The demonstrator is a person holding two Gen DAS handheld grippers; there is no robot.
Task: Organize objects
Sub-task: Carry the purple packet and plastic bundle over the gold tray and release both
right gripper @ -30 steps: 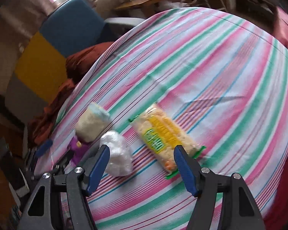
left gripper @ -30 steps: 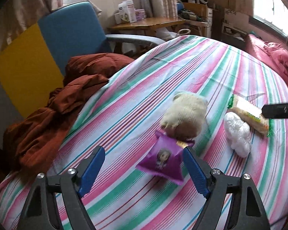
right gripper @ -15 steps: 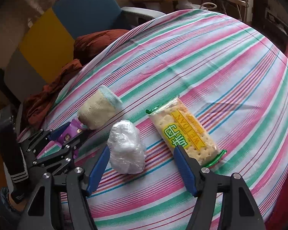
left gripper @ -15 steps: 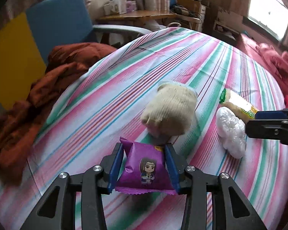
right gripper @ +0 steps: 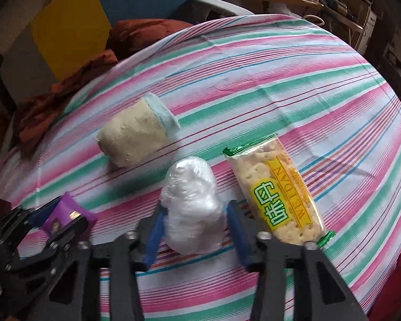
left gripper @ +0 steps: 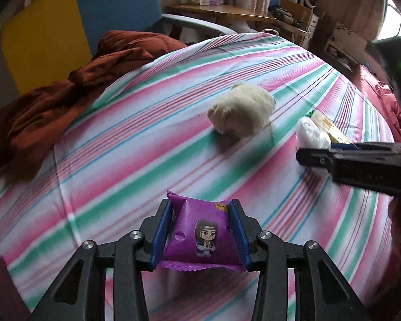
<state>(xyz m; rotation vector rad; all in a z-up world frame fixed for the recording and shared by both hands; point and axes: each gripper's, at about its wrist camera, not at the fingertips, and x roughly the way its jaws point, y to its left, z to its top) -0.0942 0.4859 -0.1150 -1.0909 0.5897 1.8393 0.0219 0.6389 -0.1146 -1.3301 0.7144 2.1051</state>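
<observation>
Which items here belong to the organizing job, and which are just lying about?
Job items:
purple snack packet, clamped in left tool
white plastic bundle, clamped in right tool
cracker pack
rolled beige sock

Lying about:
rust-brown blanket
blue chair
wooden desk

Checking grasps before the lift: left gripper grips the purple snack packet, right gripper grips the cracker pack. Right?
Not quite. The right gripper is shut on the white plastic bundle; the cracker pack lies untouched beside it, per the right wrist view. Left gripper does grip the purple snack packet.
</observation>
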